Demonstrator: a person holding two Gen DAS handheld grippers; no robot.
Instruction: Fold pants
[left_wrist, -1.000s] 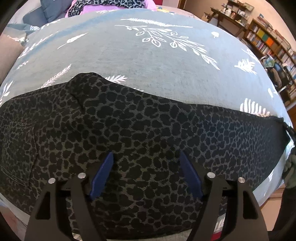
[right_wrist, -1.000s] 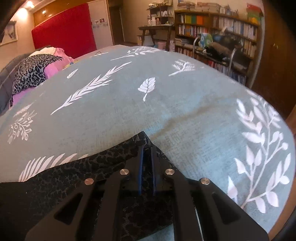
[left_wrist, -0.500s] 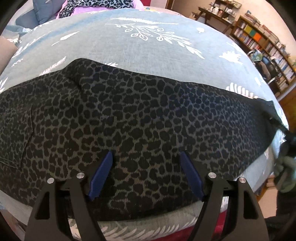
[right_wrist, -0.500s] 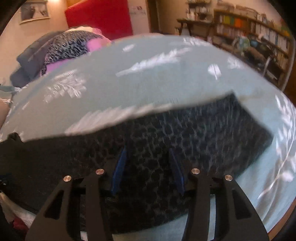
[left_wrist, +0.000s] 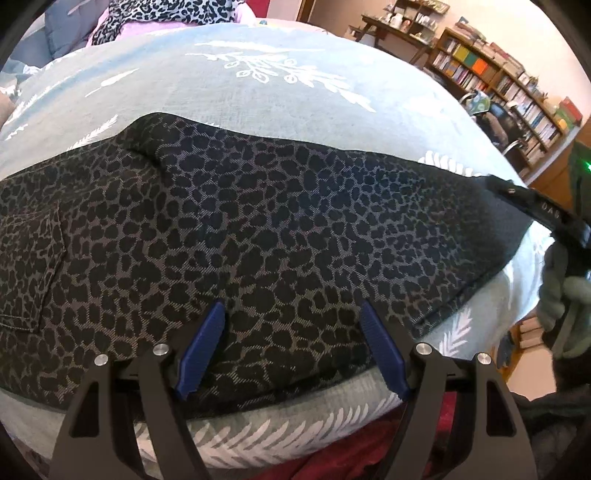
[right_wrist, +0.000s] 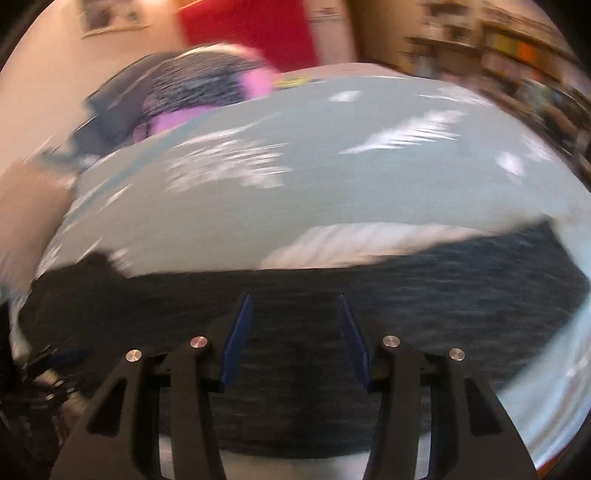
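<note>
Dark leopard-print denim pants (left_wrist: 258, 236) are laid lengthwise across the pale teal leaf-print bedspread (left_wrist: 258, 103), legs apparently stacked — first fold judged done, crosswise folds left. Left gripper (left_wrist: 291, 314), 6 o'clock, is spread over cloth, nothing pinched. Right gripper (right_wrist: 295, 306): jaws have just been opening, now apart, empty. Left view alone shows pocket at 9 o'clock, gloved hand (left_wrist: 561, 288) at 3 — right view is blurred.

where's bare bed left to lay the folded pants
Free: the bedspread beyond the pants, up to the clothes pile. Only a thin strip shows along the near edge. Crowded: the pants span the front.
</note>
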